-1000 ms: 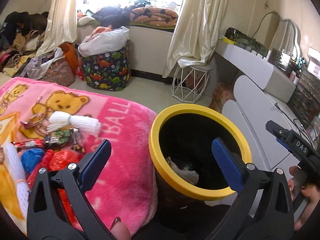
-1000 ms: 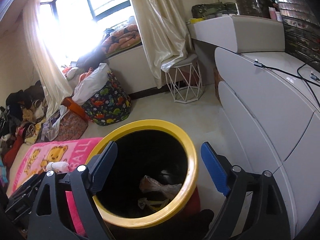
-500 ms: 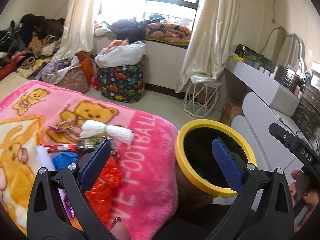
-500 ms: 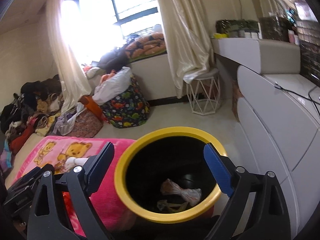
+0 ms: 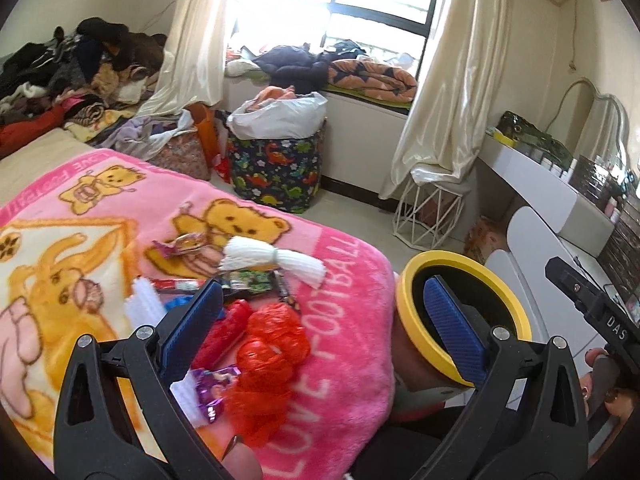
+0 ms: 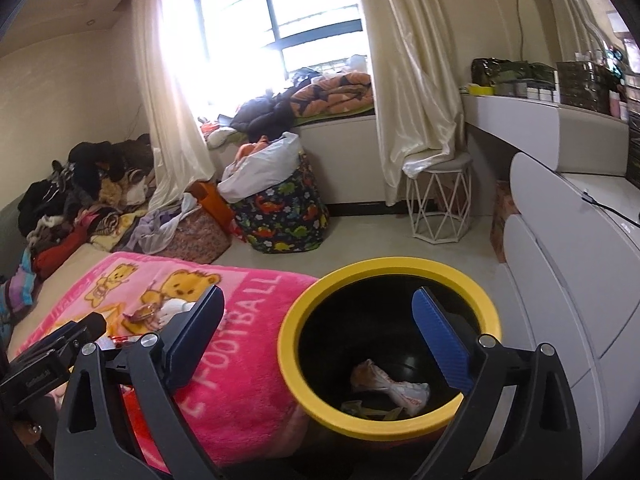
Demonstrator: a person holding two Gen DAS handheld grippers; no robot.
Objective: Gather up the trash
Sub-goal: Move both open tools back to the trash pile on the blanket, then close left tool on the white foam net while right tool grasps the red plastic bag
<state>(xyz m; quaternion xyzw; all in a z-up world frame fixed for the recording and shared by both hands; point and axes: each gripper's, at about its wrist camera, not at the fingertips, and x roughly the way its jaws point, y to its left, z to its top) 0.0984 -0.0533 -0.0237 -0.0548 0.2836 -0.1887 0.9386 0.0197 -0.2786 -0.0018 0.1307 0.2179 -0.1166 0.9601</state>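
Left tongs (image 5: 320, 324) spread wide, holding nothing, hovering over the pink blanket (image 5: 352, 320). Between and just ahead of its tips lies the trash: red net (image 5: 268, 344), a purple wrapper (image 5: 218, 384) near the left finger, a green packet (image 5: 252, 280) and white tassel (image 5: 272, 260) farther ahead. Right tongs (image 6: 316, 332) also spread and empty, poised above the bin (image 6: 388, 268), which sits to the right of the blanket edge and already holds a crumpled wrapper (image 6: 388, 384). Likely step: pick the next piece. The net looks soft and bulky; best to lower straight down, straddle one lump, and close fully so it doesn't snag the blanket pile.
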